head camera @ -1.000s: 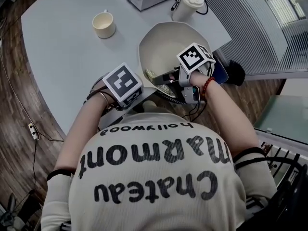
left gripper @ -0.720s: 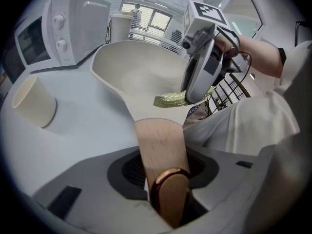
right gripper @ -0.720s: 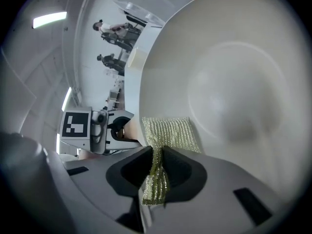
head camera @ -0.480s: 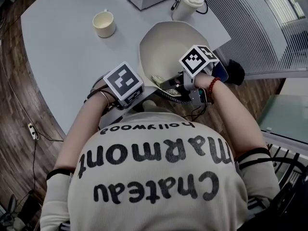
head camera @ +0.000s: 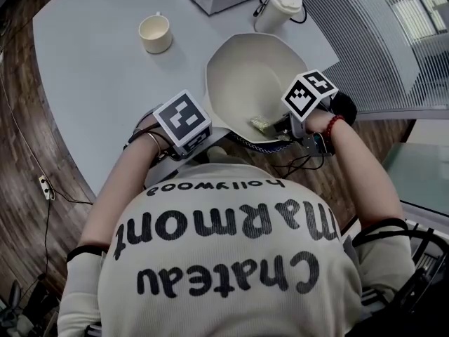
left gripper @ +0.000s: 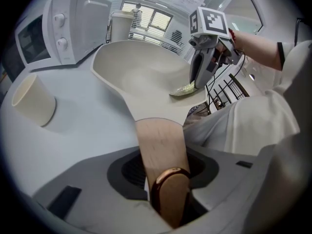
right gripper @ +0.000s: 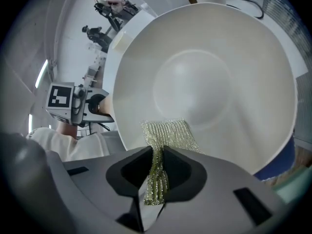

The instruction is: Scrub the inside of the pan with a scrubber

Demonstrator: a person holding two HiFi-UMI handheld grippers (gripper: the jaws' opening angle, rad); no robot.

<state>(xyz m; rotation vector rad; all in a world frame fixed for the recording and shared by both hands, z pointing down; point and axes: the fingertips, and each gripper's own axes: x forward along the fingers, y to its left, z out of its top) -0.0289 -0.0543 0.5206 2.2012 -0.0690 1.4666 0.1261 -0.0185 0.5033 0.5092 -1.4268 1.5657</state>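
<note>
Inside the pan (head camera: 245, 76), right gripper (right gripper: 156, 152) fingers close tight on the scrubber (right gripper: 169, 132); left gripper (left gripper: 163, 177) fingers, half-open, clamp its handle (left gripper: 158, 143).

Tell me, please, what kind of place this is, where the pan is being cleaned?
Probably an office pantry or a lab room rather than a home kitchen. A microwave, a corded jug and a cup stand on a pale table, and long slatted blinds run beside it.

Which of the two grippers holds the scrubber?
The right gripper: its jaws pinch the yellow-green mesh scrubber inside the pan. The left gripper clamps the pan's wooden handle instead.
</note>
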